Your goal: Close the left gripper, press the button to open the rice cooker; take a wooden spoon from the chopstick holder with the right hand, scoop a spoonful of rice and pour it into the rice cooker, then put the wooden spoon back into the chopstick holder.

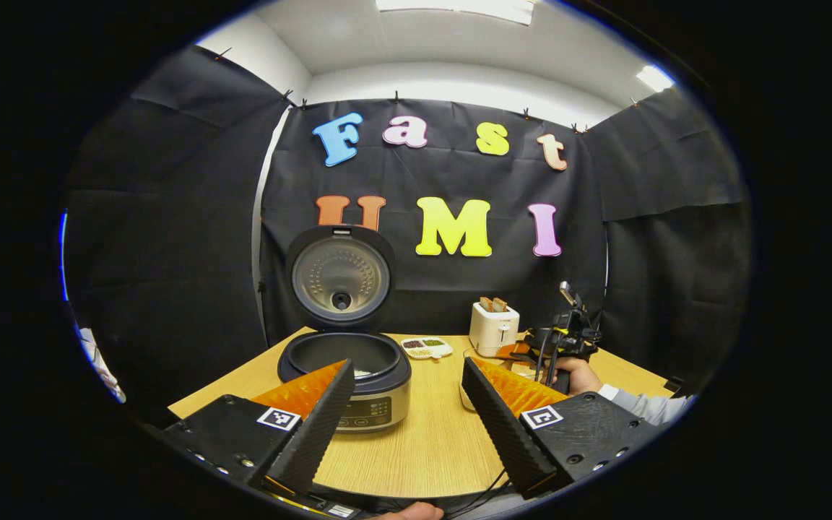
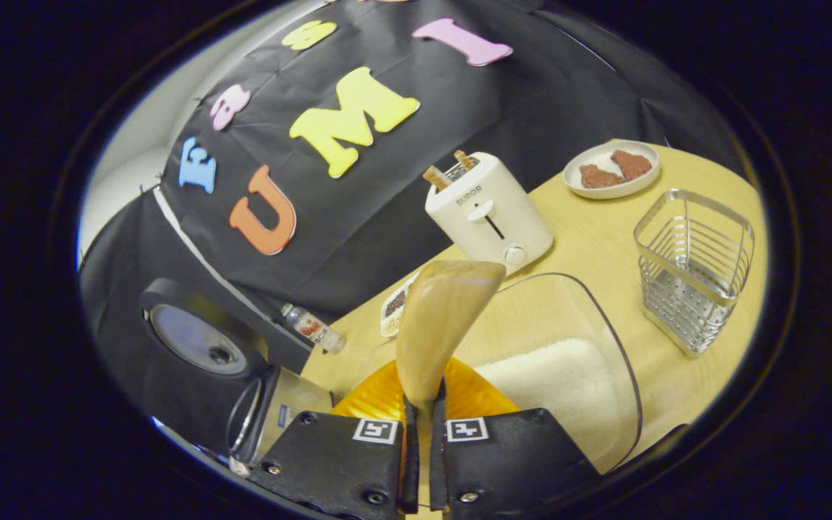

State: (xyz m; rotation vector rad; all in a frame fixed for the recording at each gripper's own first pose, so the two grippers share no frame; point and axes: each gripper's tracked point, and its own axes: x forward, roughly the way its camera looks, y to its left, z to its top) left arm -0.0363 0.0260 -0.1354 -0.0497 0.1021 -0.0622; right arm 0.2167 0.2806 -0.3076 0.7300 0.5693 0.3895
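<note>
The right claw (image 2: pixel 422 433) sits at the bottom of the right gripper view, its two fingers clenched on the handle of the wooden spoon (image 2: pixel 441 325), whose bowl rises just ahead of them. The spoon's grasped end is hidden between the fingers. Directly beneath and beyond the spoon stands a clear container (image 2: pixel 604 347) with white rice (image 2: pixel 553 375) in it; its near rim is cut off by the claw. The chopstick holder (image 2: pixel 692 267), a wire basket, stands well apart to the right on the desk (image 2: pixel 589 238). In the left gripper view the left claw (image 1: pixel 405 412) is released, fingers spread wide, with the rice cooker (image 1: pixel 347 361) just beyond its left finger, lid raised upright. Part of the cooker's front is hidden by that finger, and what is in the pot is hard to make out.
</note>
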